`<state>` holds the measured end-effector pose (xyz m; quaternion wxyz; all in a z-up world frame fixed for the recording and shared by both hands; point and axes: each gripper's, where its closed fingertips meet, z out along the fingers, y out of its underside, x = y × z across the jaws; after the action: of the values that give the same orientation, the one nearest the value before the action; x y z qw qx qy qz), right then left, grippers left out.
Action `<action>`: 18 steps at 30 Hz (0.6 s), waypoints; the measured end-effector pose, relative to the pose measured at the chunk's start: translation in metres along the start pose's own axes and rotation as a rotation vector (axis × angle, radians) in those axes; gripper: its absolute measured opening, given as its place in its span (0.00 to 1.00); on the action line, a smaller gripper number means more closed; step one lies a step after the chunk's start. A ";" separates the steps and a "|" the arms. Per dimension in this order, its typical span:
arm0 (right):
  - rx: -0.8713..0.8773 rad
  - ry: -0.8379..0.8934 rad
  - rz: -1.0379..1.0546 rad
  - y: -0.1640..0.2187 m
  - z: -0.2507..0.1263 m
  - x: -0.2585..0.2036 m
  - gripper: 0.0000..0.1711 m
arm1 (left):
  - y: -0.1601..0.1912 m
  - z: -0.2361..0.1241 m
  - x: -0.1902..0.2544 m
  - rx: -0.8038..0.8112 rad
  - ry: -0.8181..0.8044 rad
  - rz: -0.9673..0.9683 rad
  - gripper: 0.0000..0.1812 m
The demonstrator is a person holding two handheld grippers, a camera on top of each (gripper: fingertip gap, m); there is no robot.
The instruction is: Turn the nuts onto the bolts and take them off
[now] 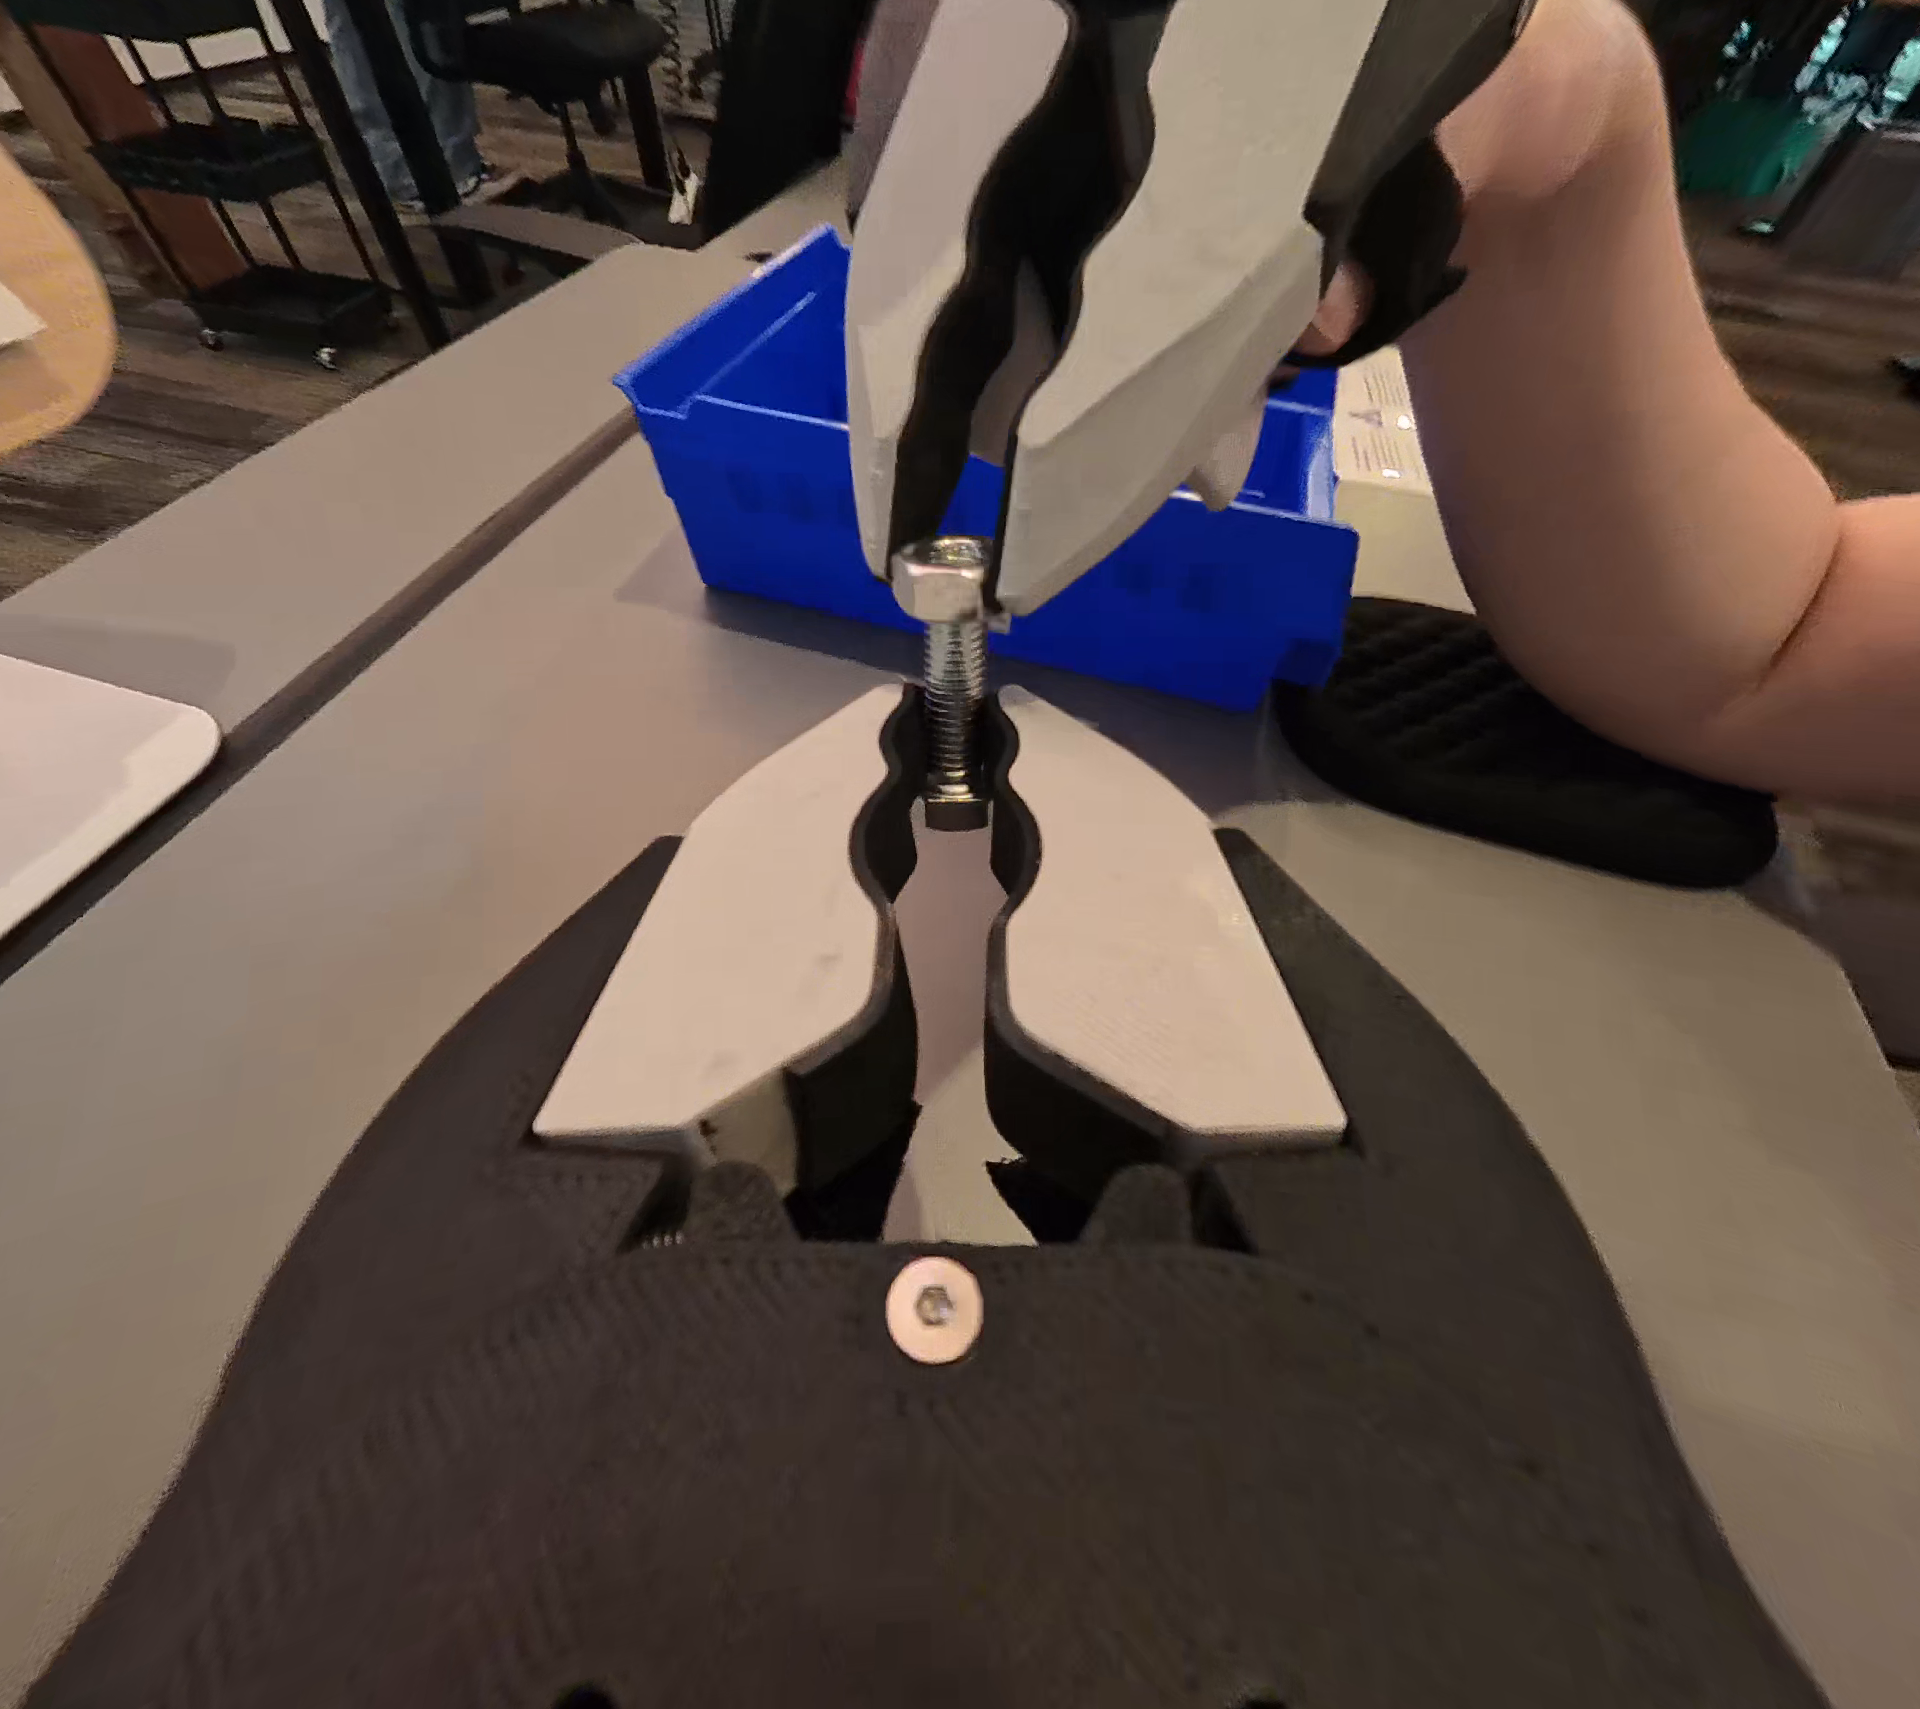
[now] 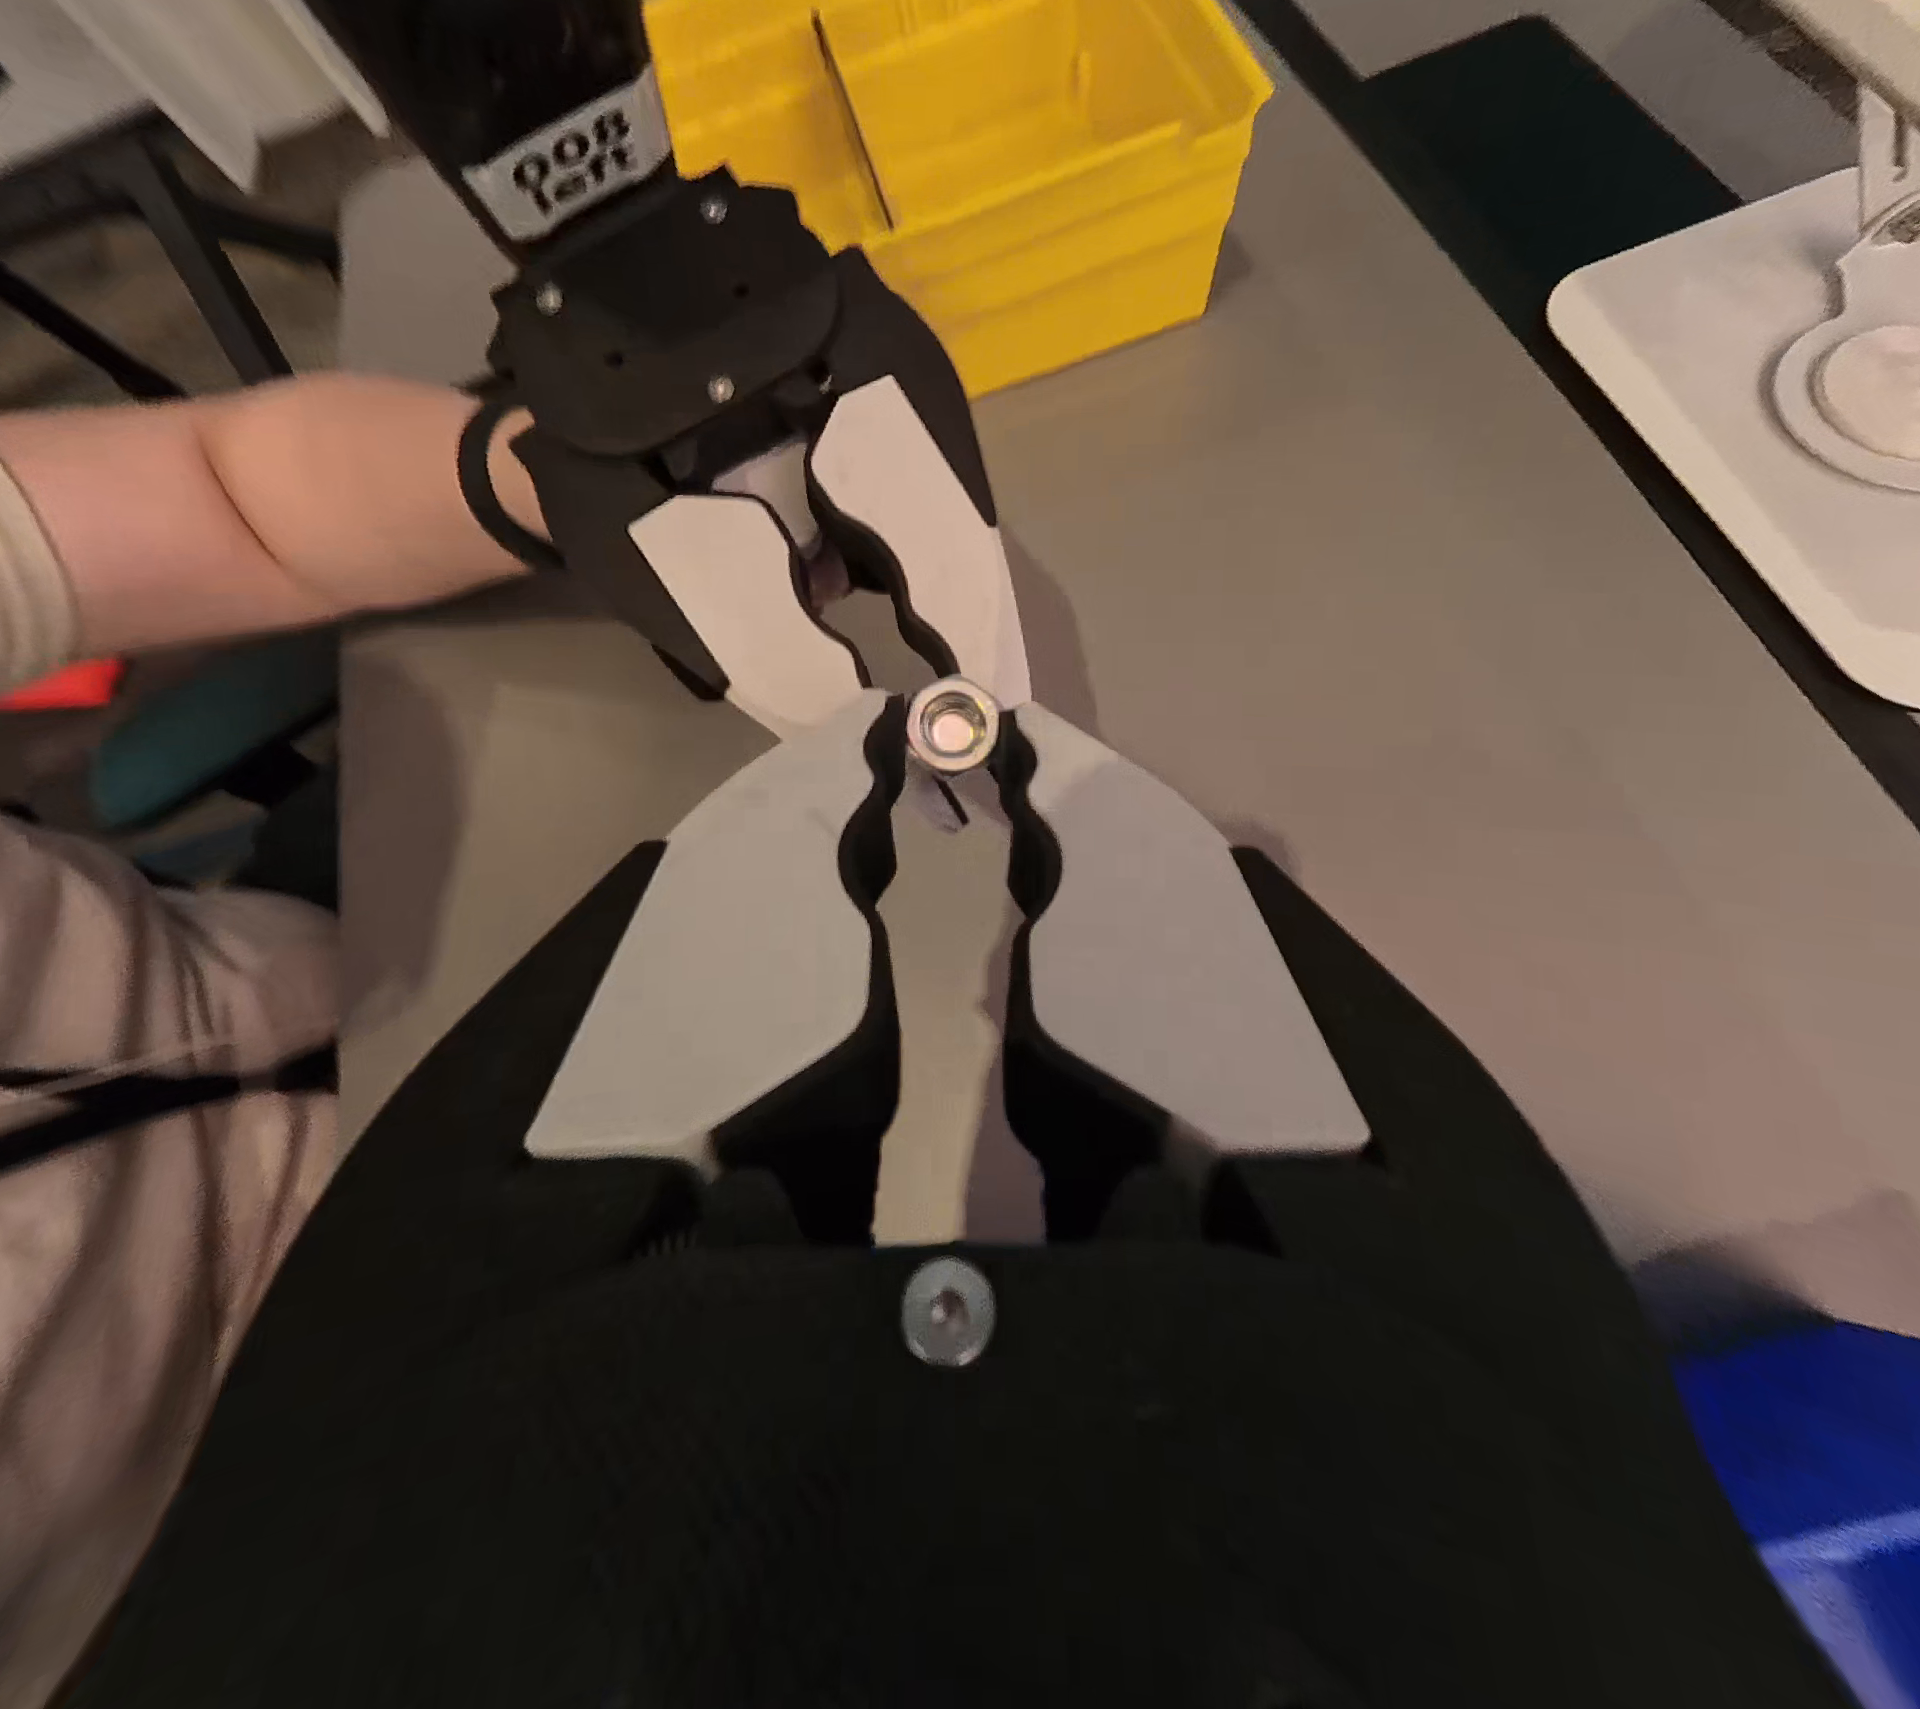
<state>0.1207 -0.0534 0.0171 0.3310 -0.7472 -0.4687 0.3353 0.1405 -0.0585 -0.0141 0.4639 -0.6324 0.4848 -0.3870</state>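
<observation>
A silver bolt (image 1: 952,683) is held in the air between my two grippers, above the grey table (image 1: 416,880). My left gripper (image 1: 951,724) is shut on the bolt's shaft, with the dark head end (image 1: 954,812) between the fingers. My right gripper (image 1: 940,594) comes down from above and is shut on the hex nut (image 1: 938,587) at the bolt's far end. In the right wrist view I look end-on at the nut (image 2: 951,729) between my right gripper's tips (image 2: 951,724). The left gripper (image 2: 925,693) meets it from the upper left.
A blue bin (image 1: 790,454) stands behind the grippers, and its corner shows in the right wrist view (image 2: 1808,1451). A yellow bin (image 2: 1039,205) stands at the table's far side. A black pad (image 1: 1507,755) lies under the person's forearm. A white stand base (image 2: 1714,371) sits at the right. Left and right tips are no more than a few centimetres apart.
</observation>
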 end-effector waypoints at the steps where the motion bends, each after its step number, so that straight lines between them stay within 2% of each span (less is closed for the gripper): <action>1: 0.024 -0.013 0.033 -0.003 0.000 0.000 0.10 | -0.003 -0.002 -0.001 0.009 -0.013 -0.001 0.05; 4: 0.074 -0.039 0.076 -0.011 0.000 0.000 0.10 | -0.007 -0.005 -0.005 0.021 -0.042 -0.005 0.05; 8: 0.111 -0.075 0.051 -0.016 -0.003 -0.005 0.10 | -0.014 -0.009 -0.001 0.058 0.005 -0.042 0.05; 11: 0.079 -0.113 -0.054 -0.010 -0.004 -0.013 0.10 | -0.011 -0.008 0.012 0.032 0.111 -0.057 0.05; 13: 0.050 -0.136 -0.103 -0.004 -0.005 -0.017 0.10 | -0.007 -0.006 0.016 -0.007 0.127 -0.015 0.05; 18: 0.040 -0.324 -0.262 0.009 -0.013 -0.044 0.10 | -0.002 -0.008 0.044 -0.050 0.268 0.109 0.05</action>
<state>0.1211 -0.0990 0.0253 0.3068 -0.6095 -0.6022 0.4144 0.1434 -0.1032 -0.0082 0.3992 -0.5592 0.5856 -0.4301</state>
